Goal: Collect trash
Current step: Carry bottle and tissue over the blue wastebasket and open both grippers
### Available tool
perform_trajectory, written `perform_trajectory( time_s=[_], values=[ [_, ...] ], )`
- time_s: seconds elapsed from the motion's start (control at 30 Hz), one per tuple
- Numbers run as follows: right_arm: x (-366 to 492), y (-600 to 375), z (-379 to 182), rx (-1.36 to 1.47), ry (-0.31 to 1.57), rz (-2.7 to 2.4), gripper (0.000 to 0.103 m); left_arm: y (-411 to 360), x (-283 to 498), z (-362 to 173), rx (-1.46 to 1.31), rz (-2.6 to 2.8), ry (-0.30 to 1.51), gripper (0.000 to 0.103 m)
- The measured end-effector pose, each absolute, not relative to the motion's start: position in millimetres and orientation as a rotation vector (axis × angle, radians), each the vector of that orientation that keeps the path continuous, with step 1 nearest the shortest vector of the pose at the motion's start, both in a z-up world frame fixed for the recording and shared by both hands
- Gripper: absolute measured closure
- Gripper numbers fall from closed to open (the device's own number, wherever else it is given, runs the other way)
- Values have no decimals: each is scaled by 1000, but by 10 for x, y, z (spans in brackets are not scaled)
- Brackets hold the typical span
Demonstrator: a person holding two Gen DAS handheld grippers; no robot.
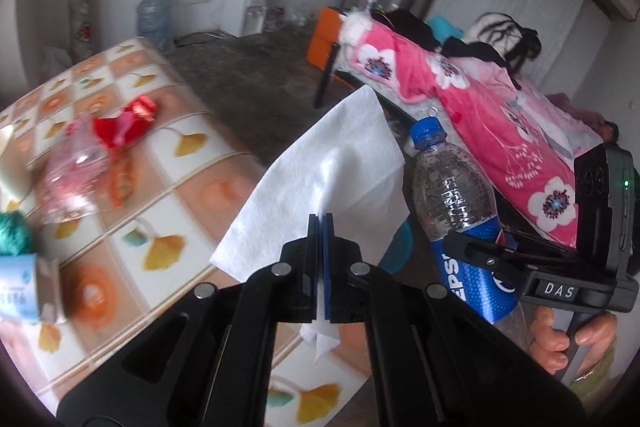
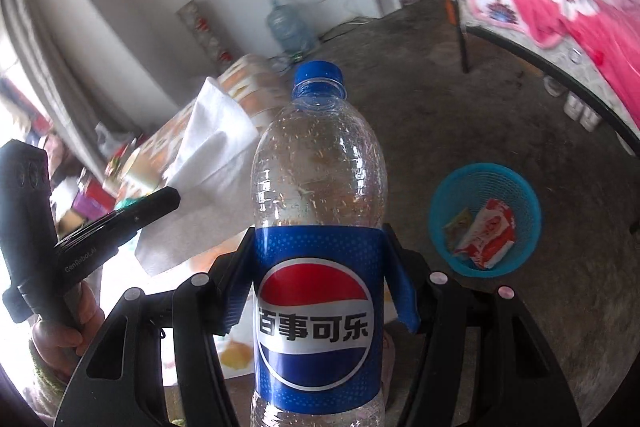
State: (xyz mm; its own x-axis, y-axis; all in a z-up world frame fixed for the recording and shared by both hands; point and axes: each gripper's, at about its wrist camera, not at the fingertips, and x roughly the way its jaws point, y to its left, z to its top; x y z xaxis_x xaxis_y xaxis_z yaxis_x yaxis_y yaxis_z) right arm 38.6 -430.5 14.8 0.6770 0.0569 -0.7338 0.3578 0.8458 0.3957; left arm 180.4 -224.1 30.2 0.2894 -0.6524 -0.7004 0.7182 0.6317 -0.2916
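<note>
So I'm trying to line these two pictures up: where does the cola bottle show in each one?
Left wrist view: the cola bottle stands right of centre, tilted, held by the right claw.
Right wrist view: the bottle fills the centre, upright between the claw's pads.
Shared landmark: the white tissue, just left of the bottle in both views.

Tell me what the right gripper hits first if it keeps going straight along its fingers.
Probably bare concrete floor. The right gripper, shut on the empty clear plastic Pepsi bottle, points down past it; the blue mesh waste basket sits off to the right of that line. Depth is unclear.
</note>
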Motion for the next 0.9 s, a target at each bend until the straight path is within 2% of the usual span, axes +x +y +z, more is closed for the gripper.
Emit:
perform_trajectory(
  time_s=[0.17, 0.37, 0.8, 0.83, 0.9],
  values=[
    [299, -4770, -15, 643, 818, -243, 45, -2851, 1926, 113, 94, -991, 989, 103],
    [226, -5375, -373, 796, 842, -336, 45, -3616, 2189, -391, 103, -1036, 1185, 103],
    [491, -6406, -1902, 1242, 904, -389, 44, -5087, 2533, -1777, 307, -945, 1447, 103],
    [506, -6465, -2025, 1272, 903, -403, 44, -5174, 2554, -1862, 318, -940, 1455, 102],
    [517, -6574, -2259, 1322, 895, -441, 43, -5335, 2567, -2008, 341, -935, 1468, 92]
  ],
)
